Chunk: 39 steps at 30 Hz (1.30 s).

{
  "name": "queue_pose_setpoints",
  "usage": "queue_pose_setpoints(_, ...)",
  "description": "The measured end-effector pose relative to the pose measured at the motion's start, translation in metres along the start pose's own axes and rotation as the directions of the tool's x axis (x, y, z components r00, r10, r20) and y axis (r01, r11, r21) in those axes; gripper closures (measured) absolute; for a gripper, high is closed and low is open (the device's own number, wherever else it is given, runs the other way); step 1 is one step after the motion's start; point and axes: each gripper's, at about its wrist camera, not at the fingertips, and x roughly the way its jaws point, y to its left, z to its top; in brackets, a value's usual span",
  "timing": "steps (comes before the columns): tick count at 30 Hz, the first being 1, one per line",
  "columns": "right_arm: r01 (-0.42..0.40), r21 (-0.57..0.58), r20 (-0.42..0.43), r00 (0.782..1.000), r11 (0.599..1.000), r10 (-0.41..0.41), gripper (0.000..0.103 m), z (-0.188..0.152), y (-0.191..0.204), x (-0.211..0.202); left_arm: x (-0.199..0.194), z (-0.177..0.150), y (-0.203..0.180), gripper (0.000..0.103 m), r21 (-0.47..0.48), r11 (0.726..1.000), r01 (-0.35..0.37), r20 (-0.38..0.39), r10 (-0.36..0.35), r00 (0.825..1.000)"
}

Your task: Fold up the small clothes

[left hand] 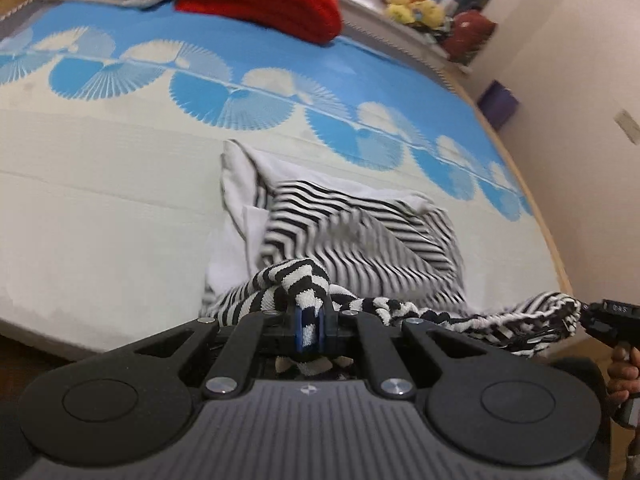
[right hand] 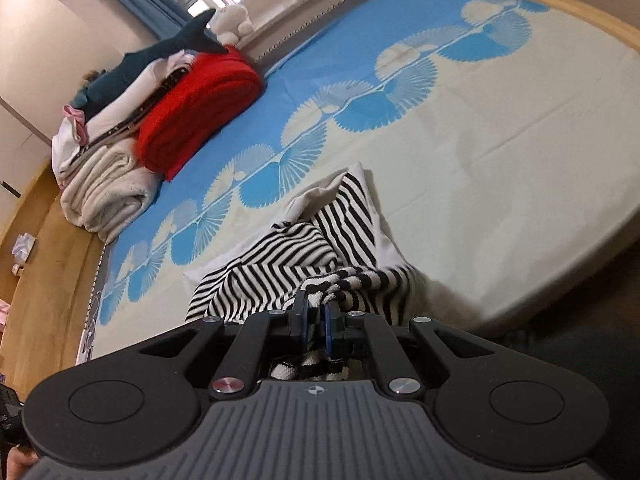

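Observation:
A black-and-white striped garment (left hand: 360, 236) with white parts lies bunched near the bed's front edge and hangs up toward both grippers. My left gripper (left hand: 308, 322) is shut on a thick striped hem, which bulges over its blue pads. That hem stretches right to my right gripper (left hand: 600, 320), seen at the frame's edge with a hand under it. In the right wrist view the striped garment (right hand: 288, 276) trails down to the sheet, and my right gripper (right hand: 316, 320) is shut on its knitted edge.
The bed sheet (left hand: 100, 208) is cream with blue fan prints. A folded red blanket (right hand: 200, 112) and cream towels (right hand: 108, 192) are stacked at the far end, with plush toys (left hand: 416, 8) on the headboard shelf. A wall (left hand: 580, 80) stands to the right.

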Motion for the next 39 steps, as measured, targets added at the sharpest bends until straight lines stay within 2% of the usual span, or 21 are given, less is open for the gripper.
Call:
queue_pose_setpoints(5,0.042,-0.034,-0.037,0.998,0.999,-0.043,0.096,0.056,0.007,0.081,0.080,0.063,0.028,0.095,-0.089,0.996,-0.028,-0.031,0.026,0.999)
queue_pose_setpoints(7,0.058,-0.054,-0.075,0.995,0.997,-0.062,0.095,0.080,0.009,0.127,0.115,0.088,0.043,0.086,-0.157,0.986,-0.058,-0.038,0.052,0.998)
queue_pose_setpoints(9,0.097,-0.078,-0.114,0.988,0.992,-0.105,0.087,0.098,0.007,0.169,0.140,0.105,0.062,0.069,-0.249,0.967,-0.058,-0.051,0.047,0.998)
queue_pose_setpoints(11,0.144,-0.058,-0.103,0.983,0.988,-0.150,0.078,0.108,-0.003,0.197,0.147,0.113,0.081,0.068,-0.312,0.949,-0.051,-0.011,0.050,0.999)
queue_pose_setpoints(13,0.160,-0.042,-0.042,0.986,0.986,-0.162,0.075,0.107,-0.015,0.203,0.143,0.107,0.099,0.061,-0.365,0.931,0.000,0.048,0.018,0.999)
queue_pose_setpoints(14,0.158,-0.052,-0.021,0.987,0.986,-0.159,0.075,0.104,-0.020,0.203,0.140,0.104,0.108,0.059,-0.406,0.914,0.008,0.033,0.006,0.999)
queue_pose_setpoints(15,0.175,-0.045,-0.035,0.984,0.983,-0.177,0.072,0.104,-0.024,0.203,0.135,0.103,0.113,0.059,-0.427,0.904,0.014,0.041,0.004,0.999)
queue_pose_setpoints(16,0.159,-0.038,-0.017,0.987,0.987,-0.159,0.072,0.105,-0.027,0.198,0.129,0.103,0.115,0.059,-0.416,0.909,0.020,0.067,0.008,0.998)
queue_pose_setpoints(18,0.133,-0.104,0.016,0.991,0.986,-0.132,0.067,0.107,-0.025,0.192,0.126,0.107,0.109,0.053,-0.335,0.942,-0.018,0.065,0.042,0.997)
queue_pose_setpoints(20,0.141,-0.233,0.031,0.990,0.962,-0.137,0.061,0.103,-0.015,0.193,0.133,0.103,0.094,0.046,-0.227,0.972,-0.056,0.026,0.063,0.998)
queue_pose_setpoints(21,0.141,-0.298,0.032,0.990,0.944,-0.138,0.058,0.099,-0.012,0.195,0.139,0.101,0.089,0.042,-0.179,0.982,-0.057,0.001,0.058,0.998)
queue_pose_setpoints(23,0.129,-0.384,0.017,0.991,0.914,-0.132,0.053,0.085,-0.011,0.202,0.150,0.093,0.077,0.040,-0.089,0.994,-0.067,-0.054,0.063,0.997)
queue_pose_setpoints(25,0.134,-0.457,-0.006,0.988,0.879,-0.153,0.053,0.074,-0.009,0.211,0.161,0.089,0.063,0.039,-0.001,0.995,-0.103,-0.070,0.103,0.992)
queue_pose_setpoints(27,0.157,-0.546,0.004,0.983,0.823,-0.185,0.053,0.066,0.000,0.220,0.166,0.088,0.052,0.031,0.067,0.989,-0.131,-0.050,0.135,0.990)
queue_pose_setpoints(28,0.169,-0.589,0.028,0.982,0.790,-0.188,0.052,0.063,0.007,0.222,0.170,0.089,0.047,0.031,0.090,0.984,-0.152,-0.039,0.156,0.987)
queue_pose_setpoints(29,0.175,-0.613,0.046,0.981,0.770,-0.186,0.048,0.060,0.011,0.223,0.174,0.090,0.044,0.031,0.109,0.979,-0.173,-0.029,0.177,0.984)
queue_pose_setpoints(32,0.206,-0.670,0.062,0.973,0.713,-0.222,0.047,0.056,0.018,0.238,0.184,0.094,0.039,0.031,0.115,0.974,-0.196,-0.005,0.197,0.980)
queue_pose_setpoints(34,0.224,-0.698,0.084,0.969,0.681,-0.232,0.047,0.055,0.024,0.247,0.188,0.100,0.036,0.032,0.108,0.974,-0.197,0.015,0.197,0.980)
queue_pose_setpoints(37,0.236,-0.699,0.105,0.968,0.675,-0.230,0.049,0.060,0.028,0.258,0.195,0.108,0.032,0.038,0.104,0.976,-0.190,0.029,0.188,0.982)
queue_pose_setpoints(38,0.238,-0.696,0.109,0.968,0.677,-0.228,0.051,0.063,0.030,0.261,0.197,0.110,0.032,0.050,0.106,0.977,-0.182,0.026,0.181,0.983)
queue_pose_setpoints(39,0.233,-0.694,0.108,0.969,0.681,-0.223,0.059,0.066,0.031,0.263,0.200,0.112,0.031,0.072,0.107,0.980,-0.170,0.015,0.169,0.985)
